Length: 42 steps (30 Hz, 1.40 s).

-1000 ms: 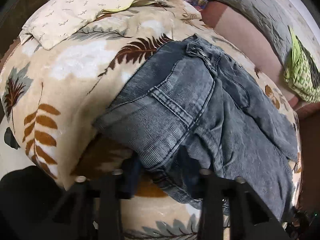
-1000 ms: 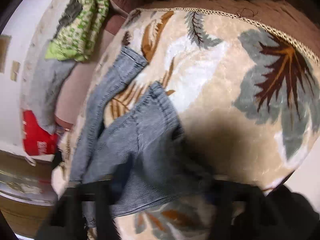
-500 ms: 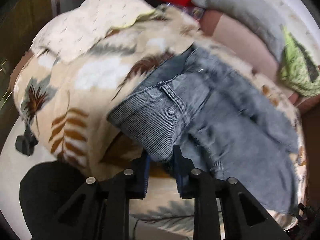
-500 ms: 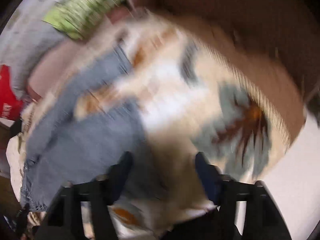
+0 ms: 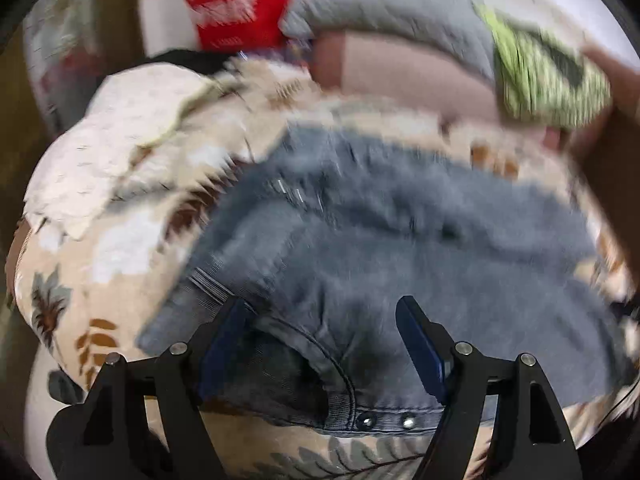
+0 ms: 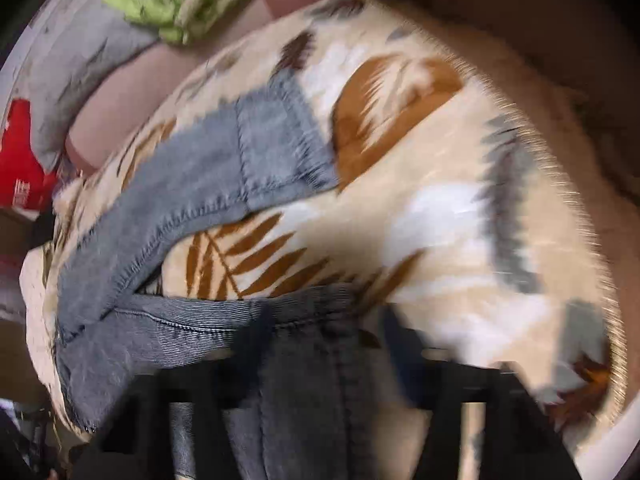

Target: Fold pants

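The left gripper (image 5: 322,344) has just been opening and its jaws now stand wide apart over the waistband of the pants (image 5: 420,248), the blue pads clear of the cloth and nothing held. The right gripper (image 6: 324,364) has just been closing; a dark fold of the pants (image 6: 304,392) runs up between its blurred fingers, but whether the pads press on it cannot be told. The grey denim pants lie spread on a blanket (image 6: 440,208) printed with leaves, one leg reaching away across it. Beyond are a grey pillow (image 5: 392,16), a green cloth (image 5: 540,80) and a red bag (image 5: 236,4).
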Tool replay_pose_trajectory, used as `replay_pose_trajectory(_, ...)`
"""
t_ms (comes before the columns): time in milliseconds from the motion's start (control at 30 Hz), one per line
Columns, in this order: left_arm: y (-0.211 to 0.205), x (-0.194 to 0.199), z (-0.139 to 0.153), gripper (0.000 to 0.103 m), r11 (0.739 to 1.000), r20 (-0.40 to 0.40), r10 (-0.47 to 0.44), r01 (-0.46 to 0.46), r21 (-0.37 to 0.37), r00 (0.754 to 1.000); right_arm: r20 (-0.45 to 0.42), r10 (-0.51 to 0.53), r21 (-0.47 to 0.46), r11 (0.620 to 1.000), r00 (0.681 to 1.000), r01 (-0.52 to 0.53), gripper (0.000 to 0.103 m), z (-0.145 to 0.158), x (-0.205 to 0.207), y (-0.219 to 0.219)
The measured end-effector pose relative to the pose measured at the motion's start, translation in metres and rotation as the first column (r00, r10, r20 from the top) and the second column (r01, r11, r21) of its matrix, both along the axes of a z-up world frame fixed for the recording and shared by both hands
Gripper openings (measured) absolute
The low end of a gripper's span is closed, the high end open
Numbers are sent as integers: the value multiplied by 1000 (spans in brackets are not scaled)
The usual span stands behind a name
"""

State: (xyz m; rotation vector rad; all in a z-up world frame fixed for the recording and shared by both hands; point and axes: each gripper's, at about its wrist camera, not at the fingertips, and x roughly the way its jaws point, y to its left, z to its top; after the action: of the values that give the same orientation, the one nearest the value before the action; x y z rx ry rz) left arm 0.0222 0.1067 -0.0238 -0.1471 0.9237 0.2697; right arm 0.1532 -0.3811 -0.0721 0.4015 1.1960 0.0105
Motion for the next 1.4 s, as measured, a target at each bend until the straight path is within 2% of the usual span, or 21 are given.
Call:
replay_pose_trajectory(67, -2, 7, -25, 78, 1000, -81, -8, 10, 26, 997, 1, 74, -98, 992, 997, -73, 24, 2, 4, 21)
replay_pose_trajectory(133, 1, 8, -42, 78, 1000, -105, -8, 10, 16, 994, 18, 136, -196, 972, 991, -130, 20, 14, 2, 38)
replay_pose_trajectory(233, 4, 5, -43, 79, 1000, -81, -5, 5, -8, 997, 98, 155, -386, 917, 983, -106, 19, 39, -1, 48)
replay_pose_trajectory(300, 3, 6, -43, 80, 1000, -81, -12, 12, 4, 997, 134, 126, -386, 920, 983, -65, 19, 45, 1, 44)
replay_pose_trajectory(367, 1, 7, -46, 82, 1000, -66, -6, 6, 5, 998, 119, 123, -437, 897, 985, -59, 22, 26, 10, 51)
replay_pose_trajectory(433, 0, 9, -46, 83, 1000, -73, -11, 12, 10, 997, 36, 138, -477, 873, 990, -104, 25, -10, 13, 50)
replay_pose_trajectory(467, -1, 9, -45, 83, 1000, -77, -20, 21, 11, 997, 61, 122, -456, 886, 991, -81, 25, -10, 9, 46)
replay_pose_trajectory(500, -1, 9, -44, 83, 1000, -79, -27, 27, 10, 996, 94, 95, -431, 901, 991, -45, 34, -2, 3, 40)
replay_pose_trajectory(533, 1, 6, -42, 83, 1000, -78, -30, 31, 6, 997, 112, 61, -392, 920, 992, -12, 50, 6, -5, 35)
replay_pose_trajectory(600, 3, 4, -36, 83, 1000, -75, -21, 21, -3, 997, 174, 35, -369, 929, 984, 33, 58, 28, -26, 32)
replay_pose_trajectory(700, 4, 0, -23, 83, 1000, -31, -7, 6, -9, 1000, 241, 58, -314, 949, 969, 21, 64, 59, -55, 34)
replay_pose_trajectory(733, 4, -2, -17, 83, 1000, -7, -6, 6, -8, 1000, 261, 62, -263, 965, 963, 9, 72, 65, -67, 35)
replay_pose_trajectory(800, 6, -3, -15, 84, 1000, 15, -5, 5, -10, 1000, 241, 86, -147, 988, 967, -51, 81, 55, -78, 38)
replay_pose_trajectory(833, 8, 0, -22, 86, 1000, -12, -6, 6, -20, 1000, 211, 87, -118, 991, 974, -63, 83, 44, -71, 38)
replay_pose_trajectory(900, 14, 12, -48, 88, 998, -140, -22, 14, -59, 990, 32, 87, -53, 995, 996, -85, 82, 0, -60, 34)
replay_pose_trajectory(933, 14, 12, -44, 88, 998, -116, -36, 30, -51, 993, 29, 85, -49, 995, 996, -83, 81, -4, -58, 33)
replay_pose_trajectory(1000, 16, 14, -34, 87, 997, -103, -53, 47, -63, 993, 76, 119, -59, 992, 990, -114, 79, 19, -56, 38)
replay_pose_trajectory(1033, 20, 16, -23, 87, 997, -68, -47, 43, -65, 997, 127, 124, -60, 991, 984, -117, 79, 38, -52, 38)
replay_pose_trajectory(1133, 37, 31, 6, 87, 999, 38, -3, 4, -44, 999, 184, 116, -90, 991, 976, -101, 79, 62, -30, 35)
replay_pose_trajectory(1267, 70, 79, 8, 87, 993, 28, 59, -56, -108, 998, 152, 33, -52, 998, 988, -25, 79, 45, 34, 10)
replay_pose_trajectory(1400, 93, 126, -28, 87, 984, -70, 102, -111, -138, 992, 95, -16, -49, 999, 995, 21, 79, 17, 76, -4)
